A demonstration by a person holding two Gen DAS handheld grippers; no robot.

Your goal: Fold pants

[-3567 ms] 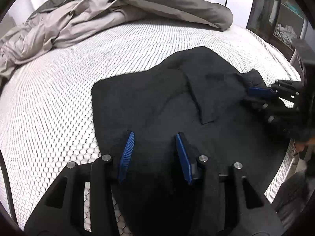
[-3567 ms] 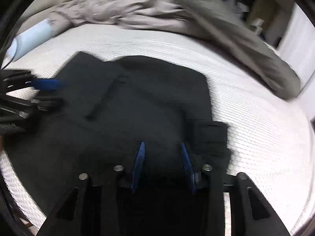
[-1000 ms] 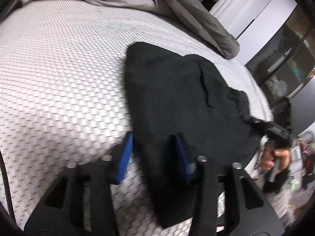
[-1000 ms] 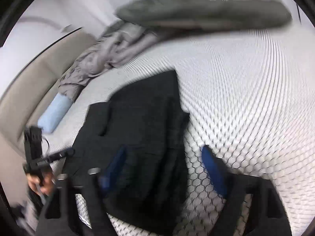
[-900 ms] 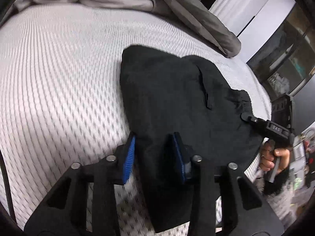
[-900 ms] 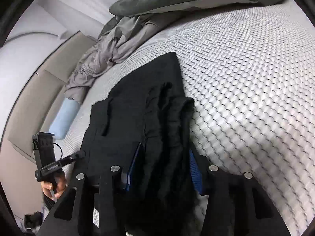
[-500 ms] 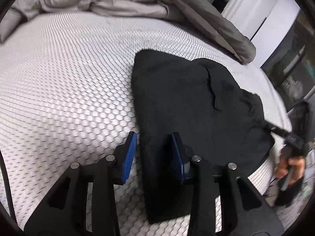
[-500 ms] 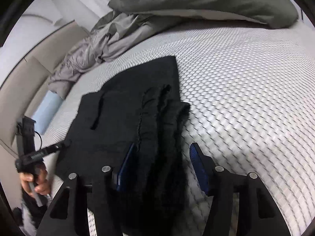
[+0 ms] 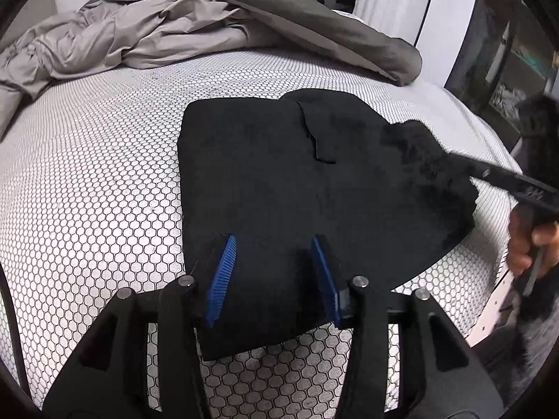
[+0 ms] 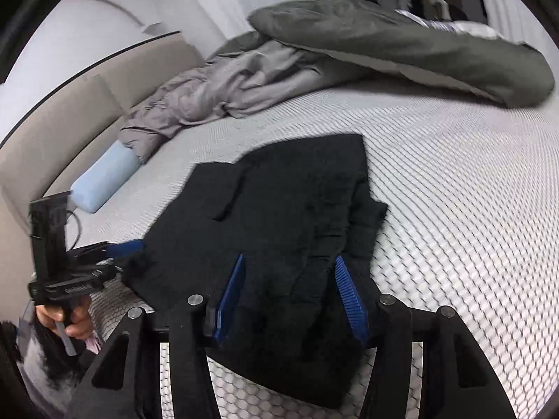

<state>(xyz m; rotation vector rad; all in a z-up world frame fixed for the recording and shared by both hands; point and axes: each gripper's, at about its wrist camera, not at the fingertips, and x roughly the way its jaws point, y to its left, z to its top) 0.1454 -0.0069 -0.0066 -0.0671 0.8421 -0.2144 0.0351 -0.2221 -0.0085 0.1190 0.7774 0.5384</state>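
Black pants (image 9: pixel 279 174) lie folded flat on the white honeycomb-patterned mattress (image 9: pixel 87 192). My left gripper (image 9: pixel 274 274) hovers over their near edge. Its jaws are opening, and its blue pads stand apart above the cloth without pressing it. In the right wrist view the pants (image 10: pixel 297 209) show a bunched stack of layers along their right side. My right gripper (image 10: pixel 290 296) hangs over that stack, its jaws closing slightly with the pads still clear of the cloth. Each camera also sees the other gripper at the pants' far edge: the right gripper (image 9: pixel 468 169) and the left gripper (image 10: pixel 129 255).
Crumpled grey bedding (image 9: pixel 139 35) and a dark grey duvet (image 9: pixel 314 28) lie across the back of the bed. A light blue bolster (image 10: pixel 104 181) rests against the beige headboard (image 10: pixel 52 122). A white door (image 9: pixel 447 17) and dark shelves (image 9: pixel 506 52) stand beyond the bed's right edge.
The left jaws have widened and shifted from the pants' left fold to above the cloth. Both grippers have lifted and rolled. The pants lie as before.
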